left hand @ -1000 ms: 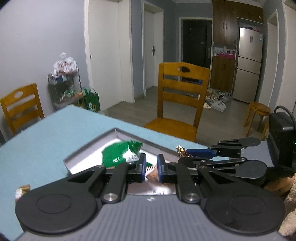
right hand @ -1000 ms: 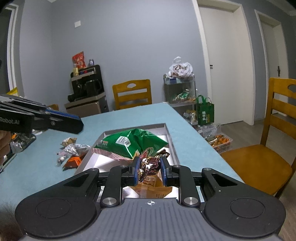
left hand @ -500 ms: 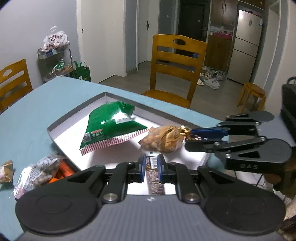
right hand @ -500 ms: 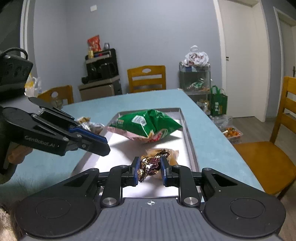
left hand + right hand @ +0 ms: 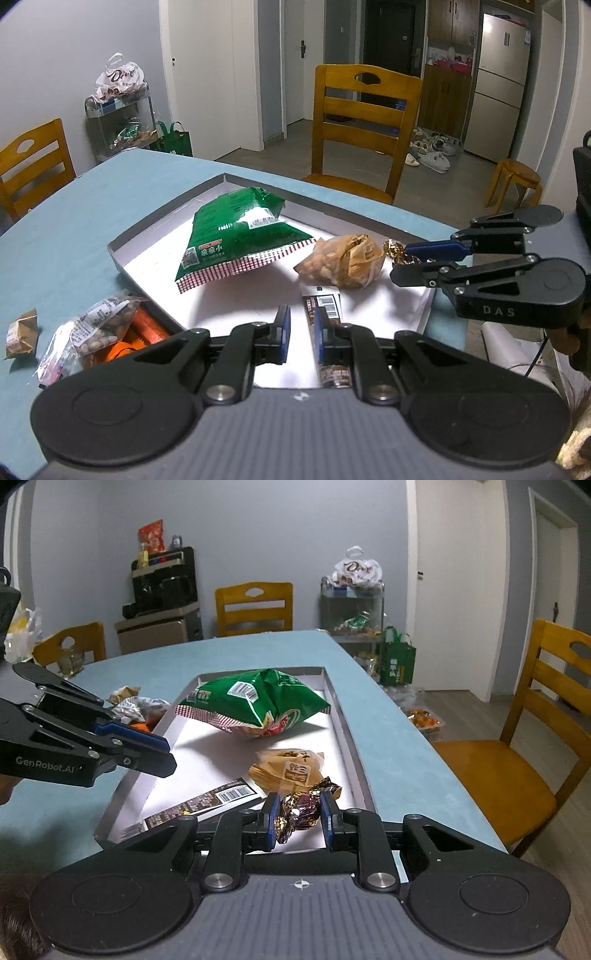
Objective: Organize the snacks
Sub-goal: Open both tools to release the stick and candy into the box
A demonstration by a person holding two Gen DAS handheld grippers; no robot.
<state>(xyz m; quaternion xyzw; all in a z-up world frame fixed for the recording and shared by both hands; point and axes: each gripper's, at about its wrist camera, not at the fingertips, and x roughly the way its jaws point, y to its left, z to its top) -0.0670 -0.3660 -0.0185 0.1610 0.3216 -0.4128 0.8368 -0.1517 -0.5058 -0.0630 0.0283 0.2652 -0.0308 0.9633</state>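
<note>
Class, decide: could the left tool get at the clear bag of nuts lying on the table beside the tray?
Probably yes. The left tool is empty and shut above the tray; the bag of nuts lies uncovered just past its wall. It would need to open first.

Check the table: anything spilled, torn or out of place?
Nothing spilled or torn. Only oddity: a clear nut packet, an orange wrapper and a small tan packet lie on the teal table outside the grey tray.
</note>
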